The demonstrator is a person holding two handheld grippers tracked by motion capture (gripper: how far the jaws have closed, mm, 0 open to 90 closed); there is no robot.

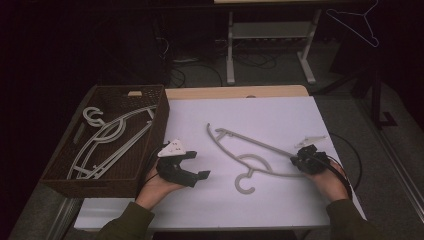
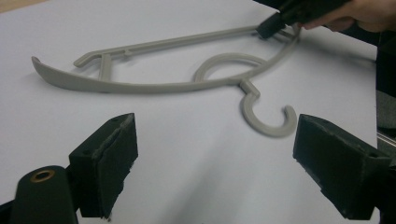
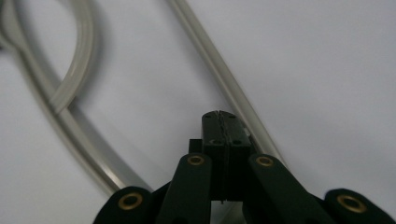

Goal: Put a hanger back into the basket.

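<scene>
On the white table (image 1: pixel 280 115) in a dark room, left claw (image 1: pixel 196 165) gapes, right claw (image 1: pixel 296 161) clenched.

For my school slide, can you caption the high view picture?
Right gripper, jaws shut, at one end of a grey hanger on the white table; open left gripper waits beside a basket.

One loose hanger, one basket, two grippers.
A single grey hanger (image 1: pixel 250 162) lies between the two sets of fingers; one brown woven basket (image 1: pixel 60 172), beside the left gripper (image 1: pixel 196 165), holds more white hangers (image 1: pixel 107 140), too tangled to count; the right gripper (image 1: pixel 295 161) makes two.
</scene>
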